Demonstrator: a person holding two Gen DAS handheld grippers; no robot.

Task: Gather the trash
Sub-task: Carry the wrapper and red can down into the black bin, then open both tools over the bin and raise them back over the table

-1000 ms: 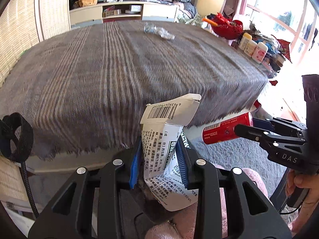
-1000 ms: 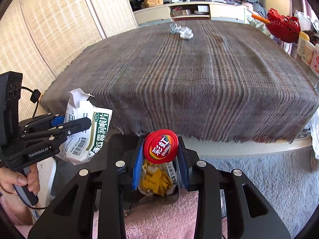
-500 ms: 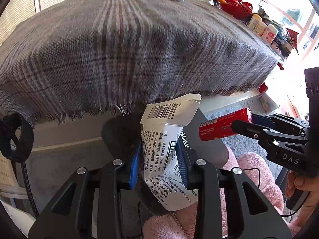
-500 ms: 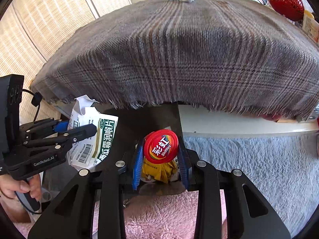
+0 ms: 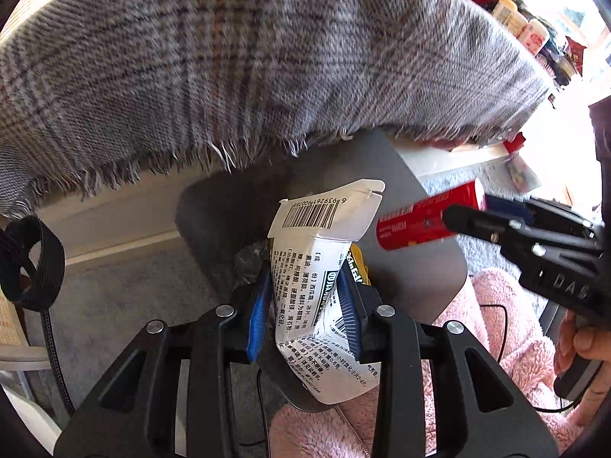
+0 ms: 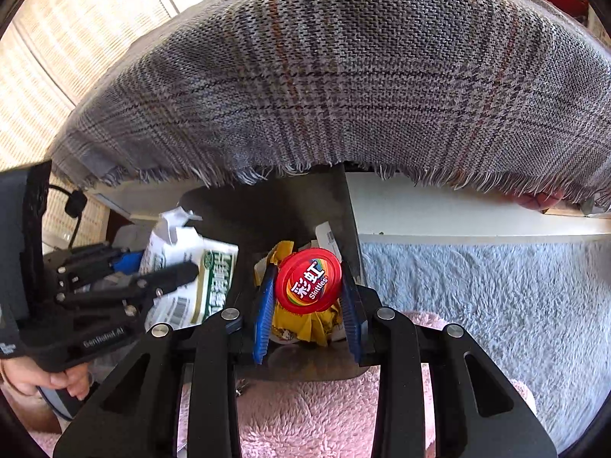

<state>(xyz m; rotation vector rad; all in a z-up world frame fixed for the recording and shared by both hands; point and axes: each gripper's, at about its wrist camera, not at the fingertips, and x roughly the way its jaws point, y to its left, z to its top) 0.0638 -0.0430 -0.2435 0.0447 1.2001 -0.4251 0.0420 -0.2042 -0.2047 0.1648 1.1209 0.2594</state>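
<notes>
Left gripper (image 5: 305, 305): it is closing on the white carton (image 5: 324, 286), with the blue pads pressing the two flat faces at the carton's middle.
Right gripper (image 6: 307, 301): it is clamping the red Skittles tube (image 6: 308, 281) just behind its cap, one pad on each side.
Place of the carton: it is hanging in the air over the grey bin (image 5: 412, 267), which is standing on the floor just in front of the near edge of the bench.
Place of the tube: it is also over the bin opening, to the right of the carton; yellow wrappers (image 6: 305, 322) are lying in the bin below it.
Bench: the plaid cloth (image 5: 267, 57) is covering it, and its fringe is hanging near the bin's far rim.
Handling of the carton: it is thin cardboard, crumpled and probably empty, so it is likely very light and soft; the flat faces seem the best place to hold.
Handling of the tube: it looks stiff, round and smooth, so it may be slipping under a weak grip; holding across the body seems right.
Direction of the carton: its long axis is running away from the left gripper, with the open flap at the far end.
Direction of the tube: its long axis is lying along the gripper fingers, with the cap facing the right wrist camera.
</notes>
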